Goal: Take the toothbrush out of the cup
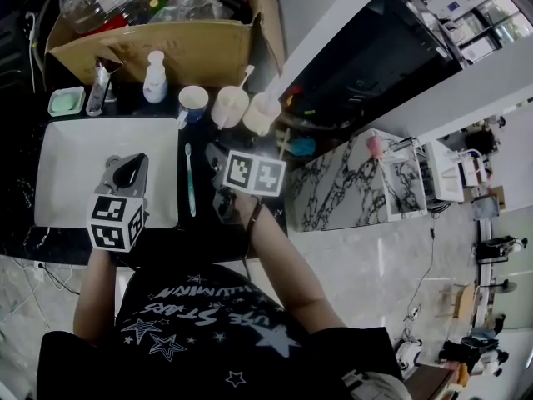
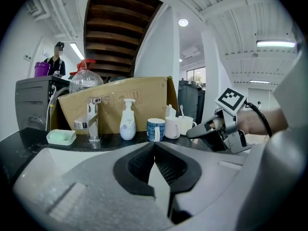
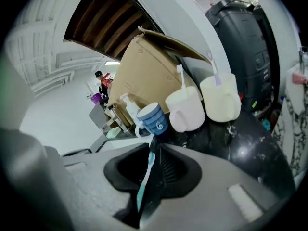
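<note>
The toothbrush (image 1: pixel 190 182) is out of the cups and lies flat on the black counter (image 1: pixel 208 223), left of centre in the head view. It runs lengthwise just beside the right rim of the white sink (image 1: pixel 67 140). It is a slim brush, white at the end that points up toward the cups and teal along the rest of its handle. The bristles are too small to make out. In the right gripper view the same brush (image 3: pixel 146 172) shows as a thin white-to-teal strip in the dark slot between the jaws of the right gripper (image 3: pixel 155 141). The jaws stand a little apart and do not pinch it. The left gripper (image 2: pixel 154 146) sits at the lower left of the head view over the sink basin, its jaw tips closed together with nothing between them. Along the top of the head view stand a blue striped cup (image 1: pixel 193 100), a cream cup (image 1: pixel 231 105) with a second brush (image 1: pixel 247 75) sticking out of it, and another cream cup (image 1: pixel 262 112). To their left are a soap bottle (image 1: pixel 154 77) and a green soap dish (image 1: pixel 66 101), in front of a cardboard box (image 1: pixel 166 44).
</note>
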A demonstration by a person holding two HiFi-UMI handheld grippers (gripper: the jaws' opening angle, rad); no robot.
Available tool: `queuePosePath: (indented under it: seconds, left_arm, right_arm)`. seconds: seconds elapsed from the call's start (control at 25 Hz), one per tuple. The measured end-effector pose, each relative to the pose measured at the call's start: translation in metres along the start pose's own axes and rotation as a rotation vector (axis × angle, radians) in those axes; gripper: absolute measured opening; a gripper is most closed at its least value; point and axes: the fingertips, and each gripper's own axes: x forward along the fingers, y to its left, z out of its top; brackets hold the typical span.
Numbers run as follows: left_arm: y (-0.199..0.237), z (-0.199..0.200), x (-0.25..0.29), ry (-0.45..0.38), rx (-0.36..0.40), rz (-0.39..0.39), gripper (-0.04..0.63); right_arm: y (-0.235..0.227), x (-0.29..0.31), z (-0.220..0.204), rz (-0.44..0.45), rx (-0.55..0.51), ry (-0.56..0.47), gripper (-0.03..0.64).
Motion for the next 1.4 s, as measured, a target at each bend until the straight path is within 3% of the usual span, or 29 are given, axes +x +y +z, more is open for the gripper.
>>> queuePosePath:
  seconds: [0.28,0.48,0.64,0.88,0.92,0.96,1.32,1.4]
  left_arm:
    - [0.005,0.016,0.006,-0.037,-0.026,-0.017,0.009]
    - [0.011,0.026,0.016,-0.06,-0.009,-0.006,0.009]
    - [0.021,0.023,0.027,-0.052,0.024,0.032,0.009]
    - [0.04,0.028,0.036,-0.085,0.008,0.11,0.009]
    - [0.041,0.027,0.038,-0.083,0.011,0.115,0.009]
    - [0.042,0.025,0.04,-0.079,0.012,0.117,0.009]
    - [0.046,0.01,0.049,-0.033,-0.045,0.108,0.009]
    - [0.046,0.008,0.049,-0.032,-0.051,0.107,0.009]
  right_arm:
    - [-0.02,-0.02,0.074,-0.106,-0.155,-0.177,0.074]
    - [-0.035,-0.018,0.121,-0.189,-0.266,-0.232,0.074]
    - [-0.048,-0.002,0.144,-0.225,-0.276,-0.22,0.074]
    - [-0.062,0.029,0.165,-0.253,-0.293,-0.173,0.074]
    - [-0.063,0.033,0.167,-0.259,-0.303,-0.165,0.103]
    - [-0.065,0.037,0.169,-0.269,-0.313,-0.159,0.126]
    - [-0.071,0.057,0.177,-0.318,-0.349,-0.092,0.126]
    - [-0.071,0.06,0.177,-0.33,-0.368,-0.077,0.091]
